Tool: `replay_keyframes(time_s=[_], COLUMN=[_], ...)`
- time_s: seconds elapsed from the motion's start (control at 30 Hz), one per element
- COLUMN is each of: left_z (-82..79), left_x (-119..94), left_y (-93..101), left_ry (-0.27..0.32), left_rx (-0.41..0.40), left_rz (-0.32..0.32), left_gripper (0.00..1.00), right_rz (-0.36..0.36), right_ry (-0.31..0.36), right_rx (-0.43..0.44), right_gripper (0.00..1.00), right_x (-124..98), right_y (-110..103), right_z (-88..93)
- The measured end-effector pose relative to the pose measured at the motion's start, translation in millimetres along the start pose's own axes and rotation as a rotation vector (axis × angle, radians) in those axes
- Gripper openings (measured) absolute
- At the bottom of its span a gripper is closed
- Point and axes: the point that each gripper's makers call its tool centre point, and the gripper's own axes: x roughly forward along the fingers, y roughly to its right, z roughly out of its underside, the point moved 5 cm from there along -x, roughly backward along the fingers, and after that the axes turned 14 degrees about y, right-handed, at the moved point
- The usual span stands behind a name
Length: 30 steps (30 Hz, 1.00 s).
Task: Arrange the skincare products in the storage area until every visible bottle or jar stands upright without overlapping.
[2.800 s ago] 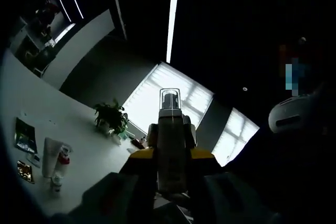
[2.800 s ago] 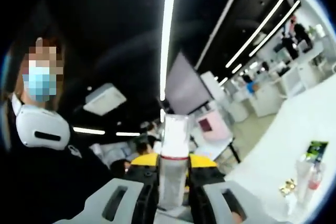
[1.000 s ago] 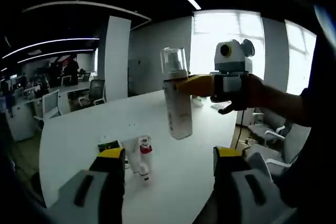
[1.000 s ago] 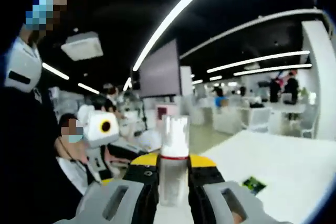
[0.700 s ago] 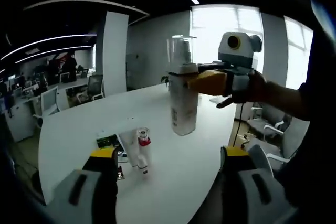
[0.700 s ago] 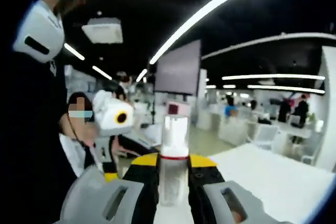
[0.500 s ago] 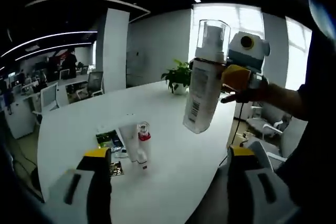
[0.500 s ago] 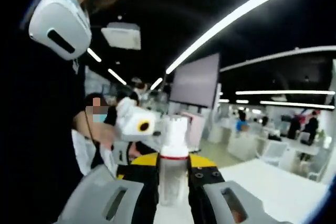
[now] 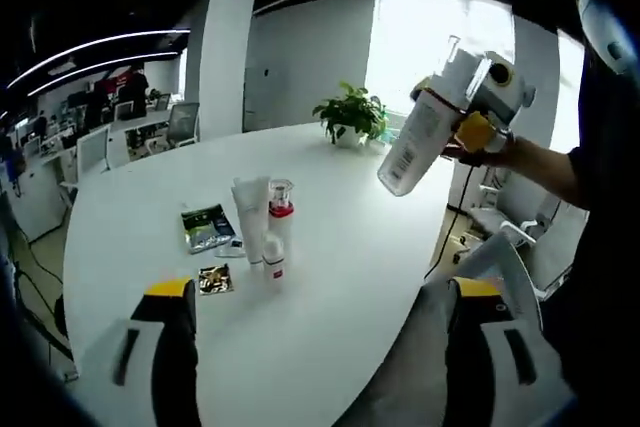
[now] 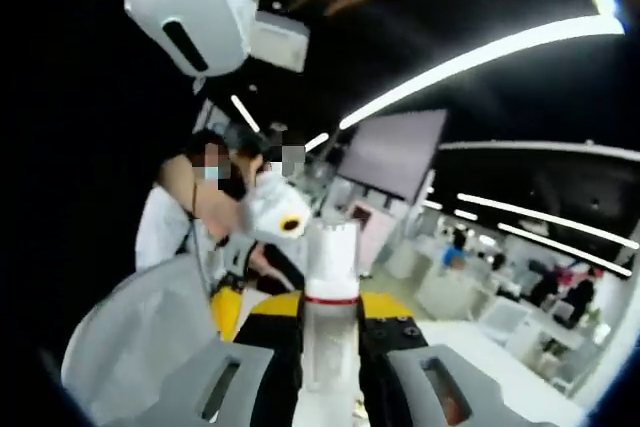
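Note:
A white pump bottle with a clear cap hangs tilted in the air above the table's far right side, with my right gripper shut on its upper part. In the right gripper view the same bottle, with a red collar, stands between the yellow-tipped jaws of my right gripper. My left gripper is open wide near the table's front edge, with nothing between its jaws. On the table stand a white tube, a red-collared bottle and a small white bottle, close together.
The round white table also carries a green sachet and a gold sachet left of the bottles. A potted plant stands at the far edge. A person's hand and dark sleeve reach in from the right.
At first my left gripper held the pump bottle; now it is open and the right gripper holds it. The right gripper has since carried the bottle right and away, tilting it.

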Motion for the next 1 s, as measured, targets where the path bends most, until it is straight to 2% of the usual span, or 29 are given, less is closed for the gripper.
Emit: replay_keyframes(time_s=[0.27, 0.43, 0.57, 0.7, 0.73, 0.77, 0.83, 0.87, 1.0], left_z=[7.0, 12.5, 14.4, 14.6, 15.0, 15.5, 16.9, 17.7, 20.9], left_x=[6.1, 8.5, 6.4, 0.8, -1.4, -3.0, -6.7, -9.1, -14.7], left_y=[-7.1, -9.0, -9.4, -8.1, -7.5, -7.3, -6.6, -6.1, -6.5], left_ry=[-0.024, -0.039, -0.045, -0.049, -0.052, -0.052, -0.055, -0.056, -0.056], left_rx=[-0.011, -0.015, -0.017, -0.015, -0.014, -0.013, -0.01, -0.007, -0.007], left_rz=[-0.009, -0.01, -0.019, -0.028, -0.032, -0.036, -0.044, -0.048, -0.054], left_gripper=[0.99, 0.99, 0.99, 0.99, 0.99, 0.99, 0.99, 0.99, 0.99], right_rz=[0.022, 0.041, 0.057, 0.105, 0.109, 0.136, 0.123, 0.138, 0.117], right_ry=[0.06, 0.071, 0.047, 0.065, 0.088, 0.077, 0.093, 0.088, 0.076], right_rx=[0.025, 0.059, 0.096, 0.166, 0.208, 0.209, 0.235, 0.237, 0.254], right_gripper=[0.13, 0.13, 0.13, 0.13, 0.13, 0.13, 0.13, 0.13, 0.13], right_x=[-3.4, -10.3, -18.2, -28.1, -30.4, -34.5, -36.3, -37.2, -39.1], right_y=[10.9, 15.3, 17.8, 25.2, 25.7, 29.8, 29.1, 31.2, 29.5], right_z=[5.0, 15.5, 33.6, 52.7, 58.4, 66.1, 71.5, 76.6, 88.9])
